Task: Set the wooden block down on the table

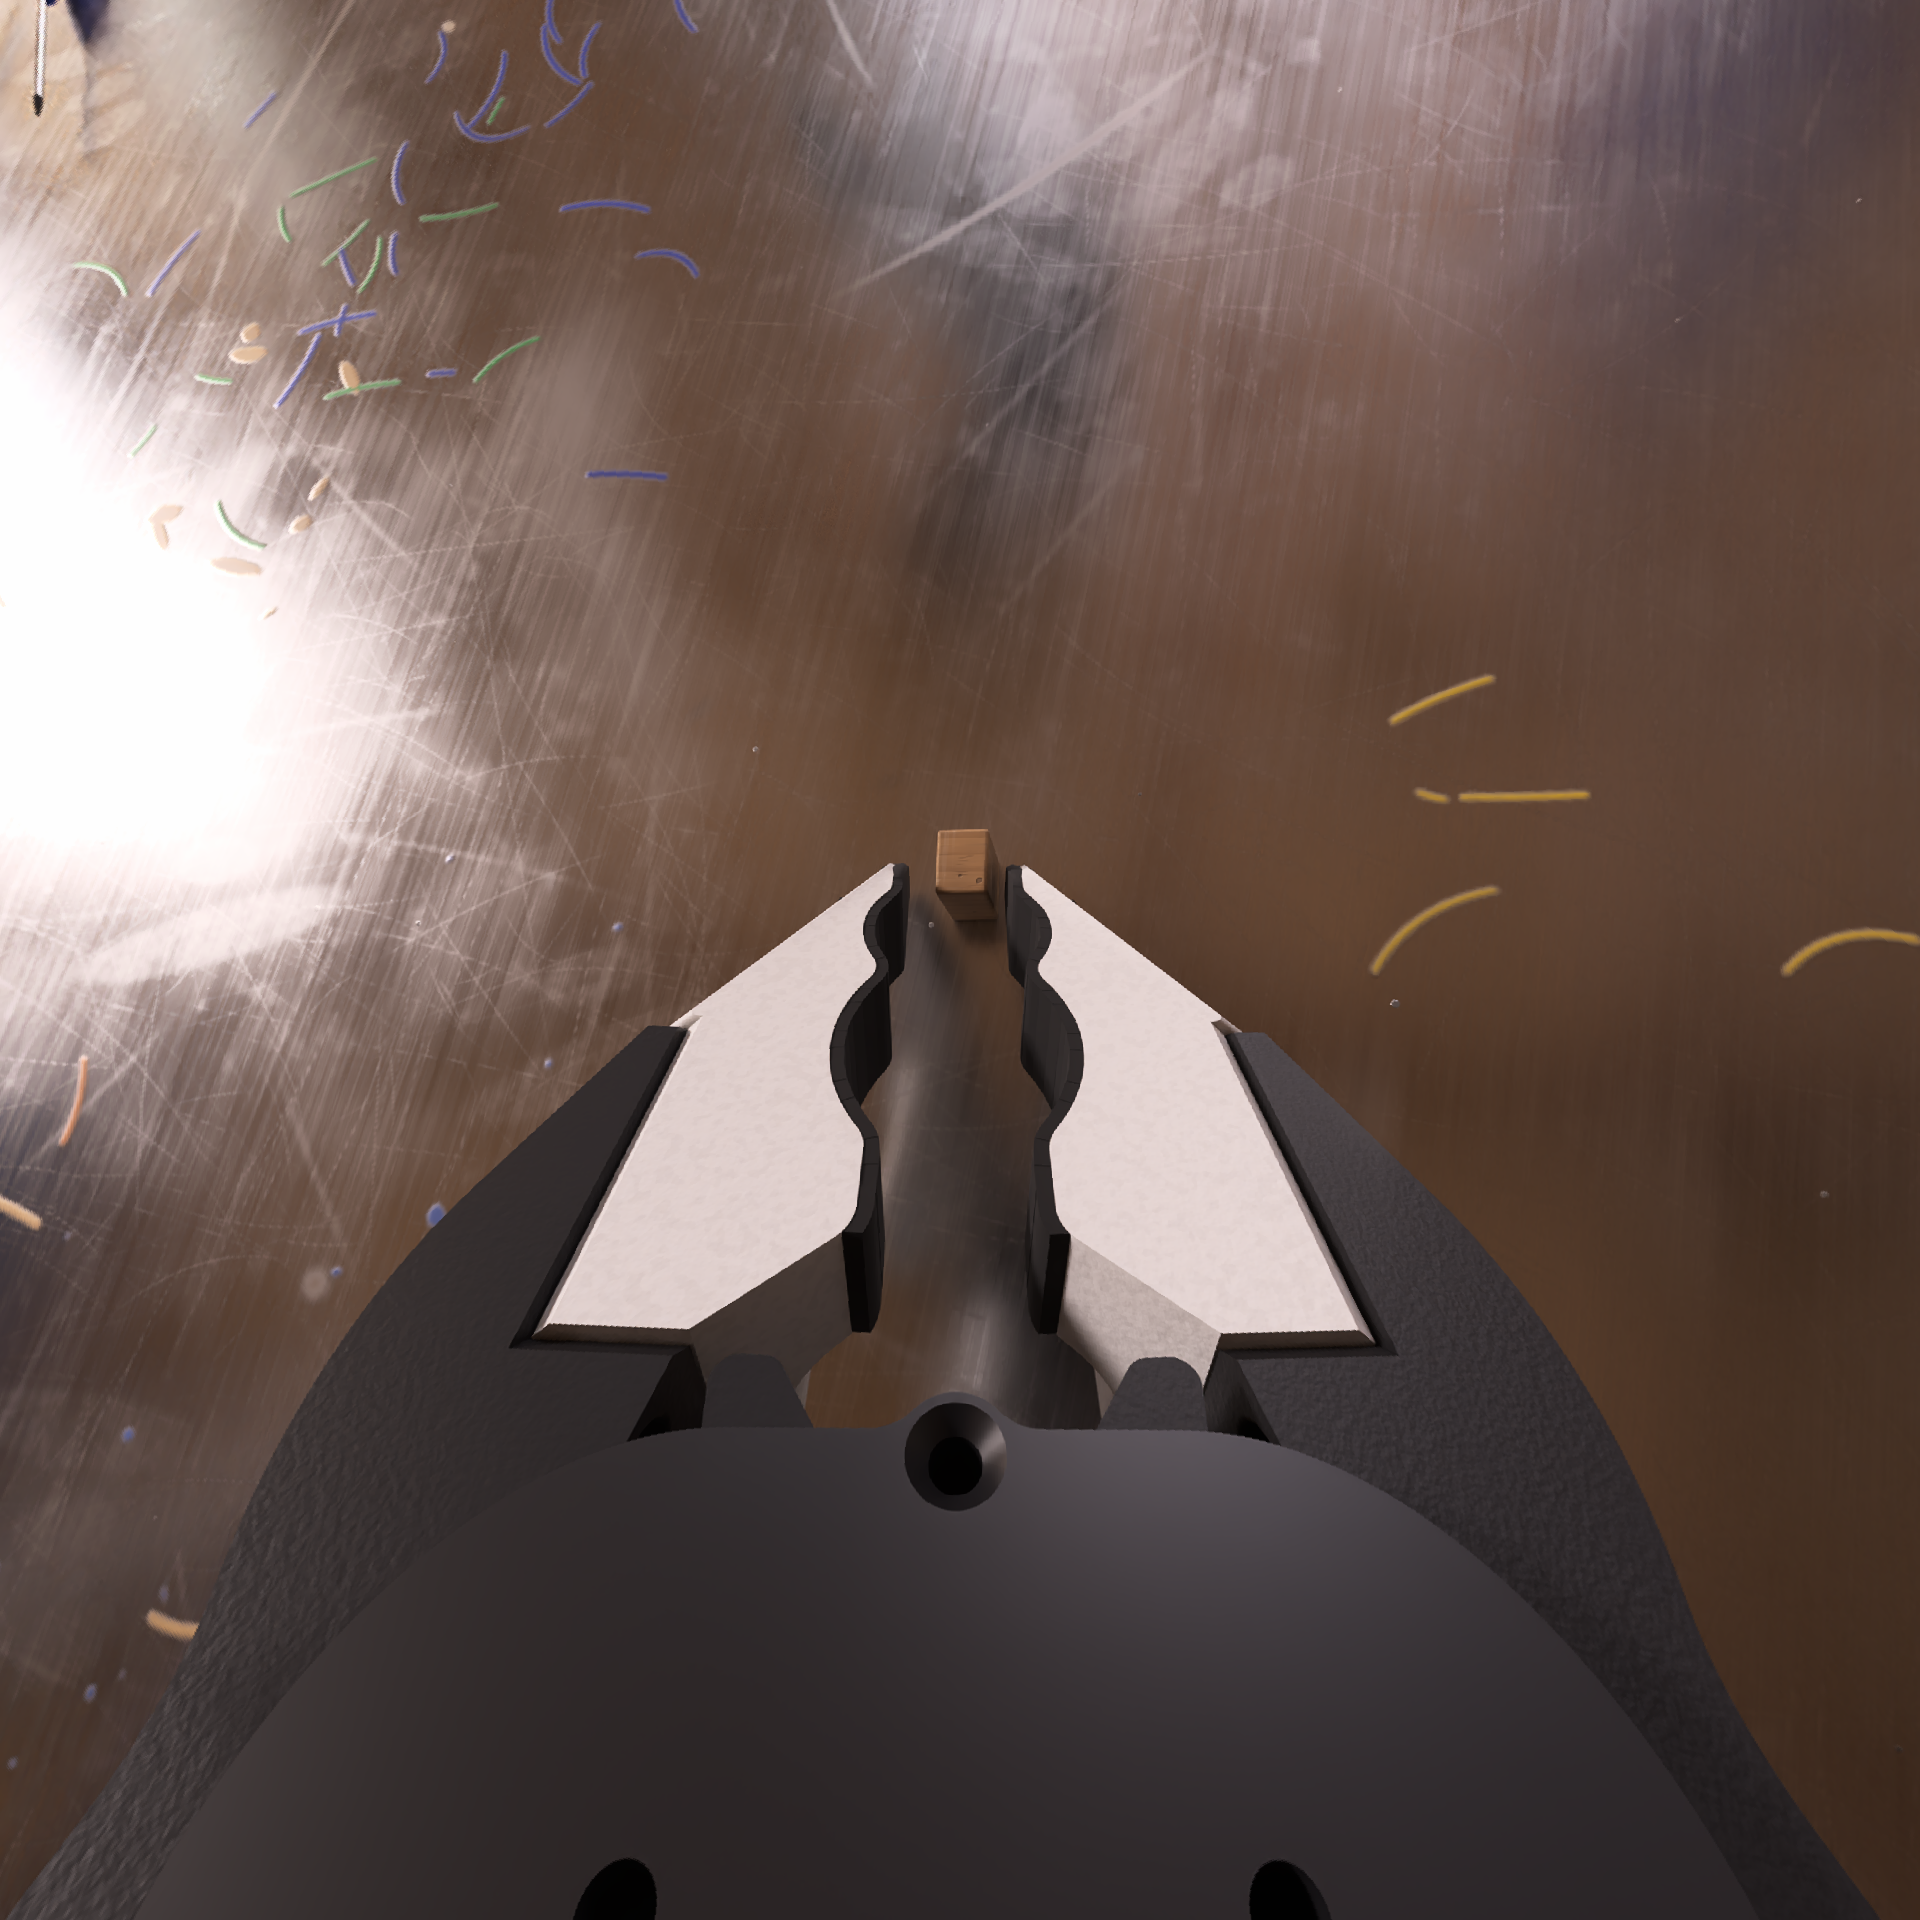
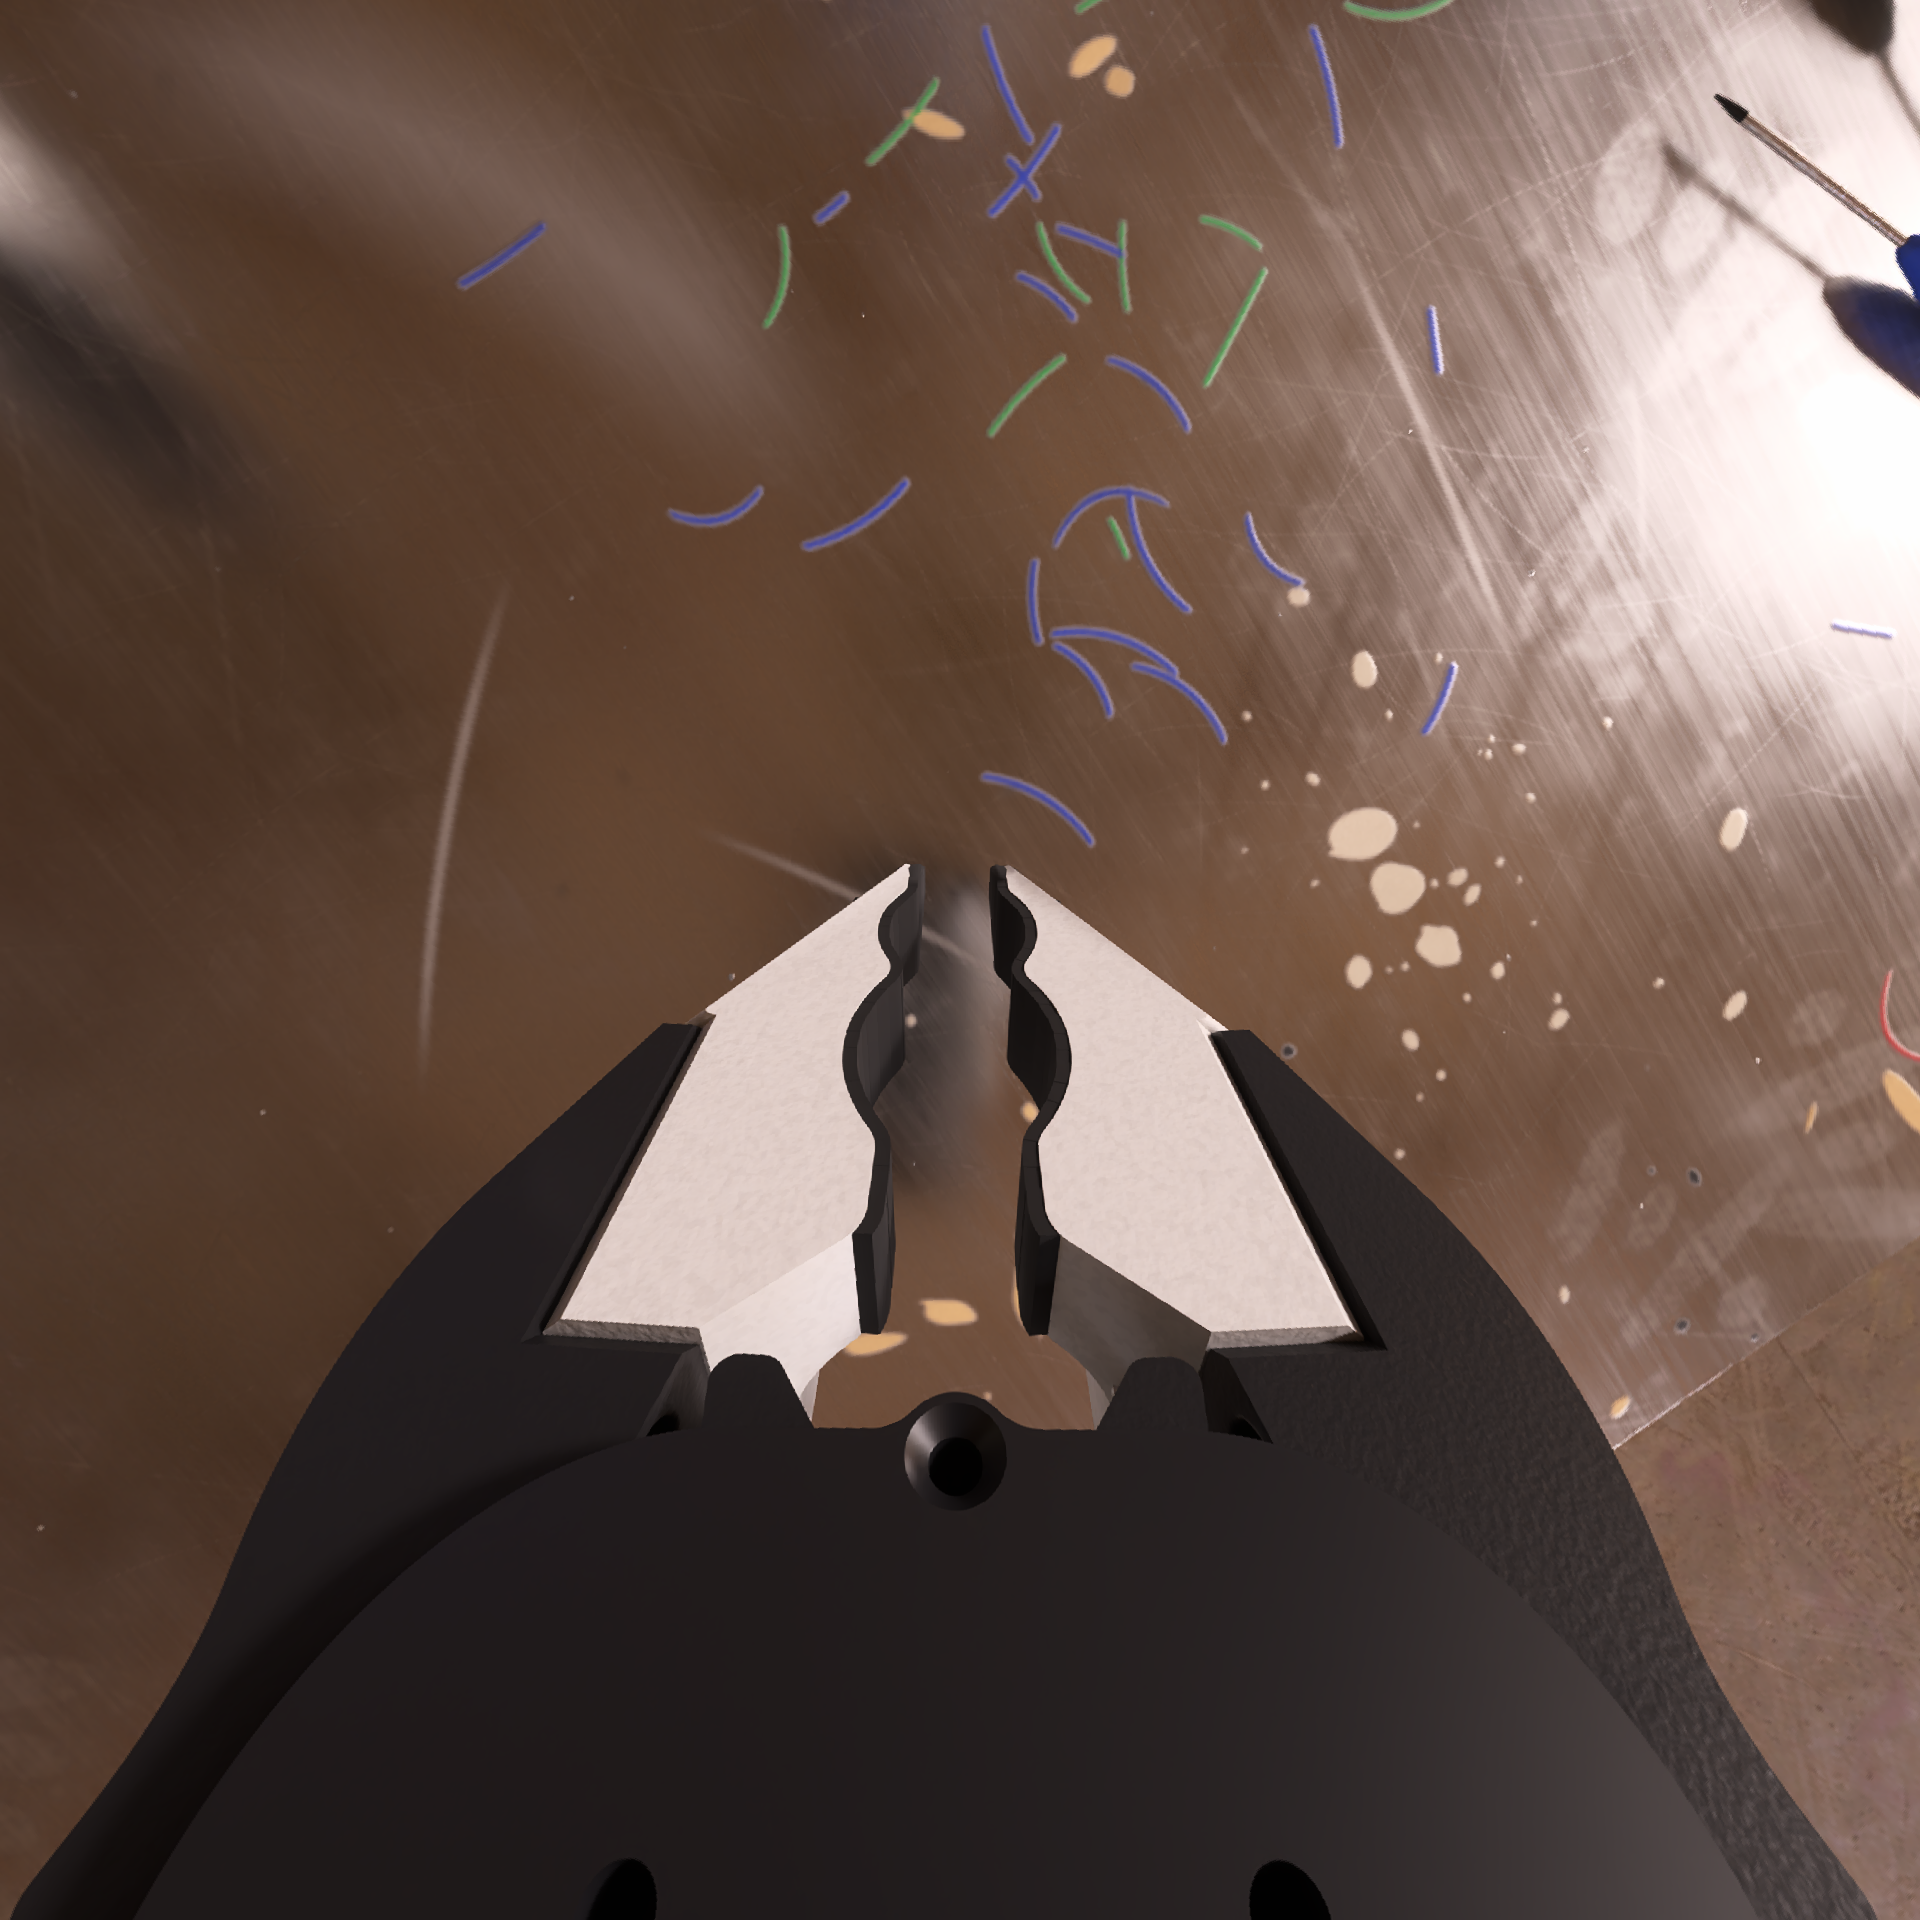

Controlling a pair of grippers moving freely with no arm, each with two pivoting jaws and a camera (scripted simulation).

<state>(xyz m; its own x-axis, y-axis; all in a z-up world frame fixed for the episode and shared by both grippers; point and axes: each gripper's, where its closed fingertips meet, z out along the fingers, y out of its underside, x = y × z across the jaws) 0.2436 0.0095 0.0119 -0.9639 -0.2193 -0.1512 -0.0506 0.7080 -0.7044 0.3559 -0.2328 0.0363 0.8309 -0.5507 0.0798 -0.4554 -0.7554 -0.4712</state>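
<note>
**Block sits at the left tool's tips, not visibly gripped**

Though the task is to set the wooden block down, we judge from the left wrist view that it may already rest on the surface. Nearest us, the left tool (image 1: 956,883) has its jaws narrowly parted, with bare surface showing all along the gap. Just beyond the tips, toward twelve o'clock and a shade toward the one o'clock finger, stands the wooden block (image 1: 963,871). It is small and nearly cubic, so we can name no long axis. We cannot tell whether the finger beside it touches it, but the other finger stands clearly apart, so we read no grip.

The right tool (image 2: 956,883) is likewise narrowly parted and holds nothing; the block does not show in its view, so the left tool is the nearer one.

Farther out, the scratched brown surface (image 1: 1351,520) carries yellow threads (image 1: 1522,796) at three o'clock, blue and green threads (image 1: 416,270) at eleven o'clock, and a bright glare at nine.

If the block is down, we expect a straight retreat along the fingers' line.
</note>
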